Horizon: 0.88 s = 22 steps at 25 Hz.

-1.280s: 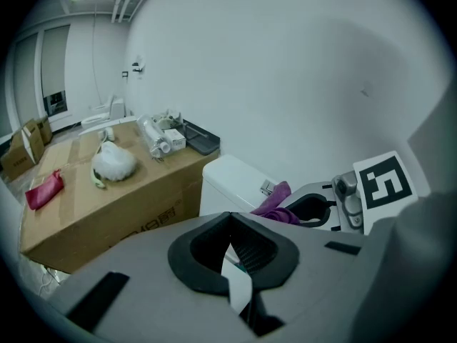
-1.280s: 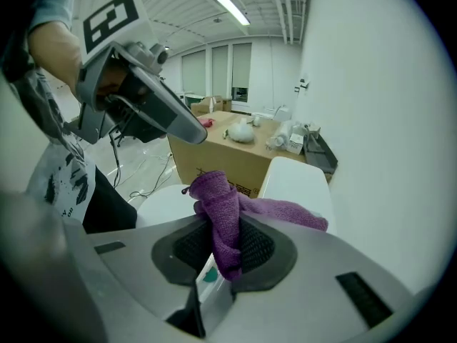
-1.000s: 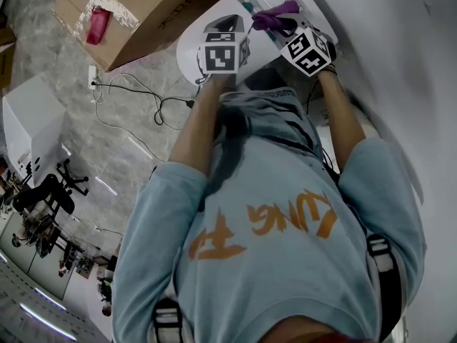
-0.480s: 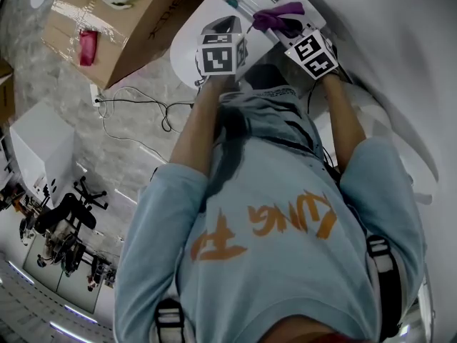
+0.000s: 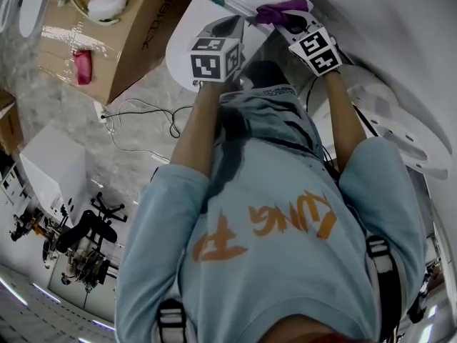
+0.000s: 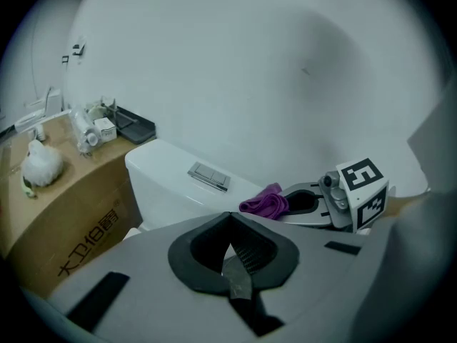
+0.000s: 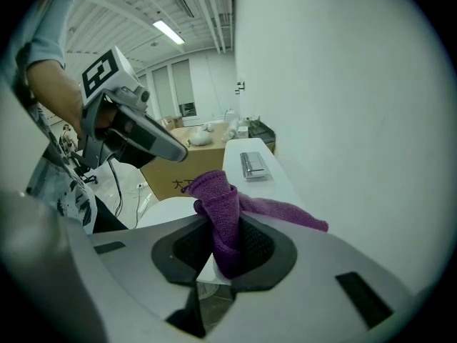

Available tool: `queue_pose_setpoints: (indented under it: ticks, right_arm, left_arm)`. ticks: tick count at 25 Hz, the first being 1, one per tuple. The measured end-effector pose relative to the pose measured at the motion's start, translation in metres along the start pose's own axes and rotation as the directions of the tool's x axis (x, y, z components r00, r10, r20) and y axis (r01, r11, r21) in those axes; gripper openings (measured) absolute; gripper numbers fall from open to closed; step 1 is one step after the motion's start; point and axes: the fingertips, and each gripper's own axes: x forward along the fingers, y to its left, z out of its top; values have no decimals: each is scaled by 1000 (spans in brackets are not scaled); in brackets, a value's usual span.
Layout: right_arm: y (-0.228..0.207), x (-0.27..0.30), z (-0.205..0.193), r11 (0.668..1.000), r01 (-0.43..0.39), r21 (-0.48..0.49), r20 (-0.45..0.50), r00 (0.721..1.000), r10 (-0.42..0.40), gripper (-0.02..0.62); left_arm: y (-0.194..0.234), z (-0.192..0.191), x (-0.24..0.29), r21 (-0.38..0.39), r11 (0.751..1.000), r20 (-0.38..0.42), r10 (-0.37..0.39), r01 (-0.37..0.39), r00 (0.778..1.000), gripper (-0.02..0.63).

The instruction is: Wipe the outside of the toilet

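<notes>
Pinches a purple cloth [image 7: 220, 202] in the right hand-held gripper [image 7: 226, 227], over one end of the toilet cistern [image 7: 277, 183]; holds the left hand-held gripper [image 6: 230, 226] pressed together, empty, above the toilet lid [image 5: 182, 45]

The cardboard box [image 6: 78, 213] just left of the toilet cistern [image 6: 178, 184] has brown Chinese characters on its side. The first two look like "大卫"; the rest cannot be made out. The hoodie [image 5: 271, 263] carries orange letters, upside down in the head view, seemingly "KUNG FU". The cubes on the left tool [image 5: 228, 27] and right tool [image 5: 285, 16] bear black-and-white square codes, not letters.
</notes>
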Motion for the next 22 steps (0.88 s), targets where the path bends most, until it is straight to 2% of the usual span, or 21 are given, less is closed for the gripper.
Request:
queue_pose_setpoints:
  ticks: [7, 9, 12, 15, 18, 20, 22]
  right_arm:
    - [-2, -18, -19, 981, 112, 159, -5, 994, -112, 86]
    - [-4, -23, -21, 955, 151, 255, -4, 988, -155, 86]
    - [-1, -35, -19, 886, 190, 423, 24, 975, -221, 86]
    - [6, -54, 1, 835, 220, 505, 84, 950, -301, 86]
    - [14, -71, 33, 799, 228, 556, 171, 909, -379, 86]
    - [26, -73, 50, 788, 221, 575, 213, 889, -405, 86]
    - [47, -67, 64, 790, 209, 576, 241, 880, -409, 87]
  left_arm:
    - [-10, -5, -26, 45, 997, 47, -60, 58, 997, 25]
    - [-7, -6, -37, 60, 996, 69, -66, 62, 995, 25]
    - [2, -11, -58, 78, 996, 103, -49, 41, 994, 25]
    - [12, -11, -85, 62, 997, 162, -51, 42, 986, 25]
    - [27, -9, -110, 28, 999, 228, -23, 17, 973, 25]
    - [37, -9, -126, 15, 1000, 261, -6, 2, 965, 25]
    - [48, -11, -143, 11, 1000, 287, 6, -10, 958, 25]
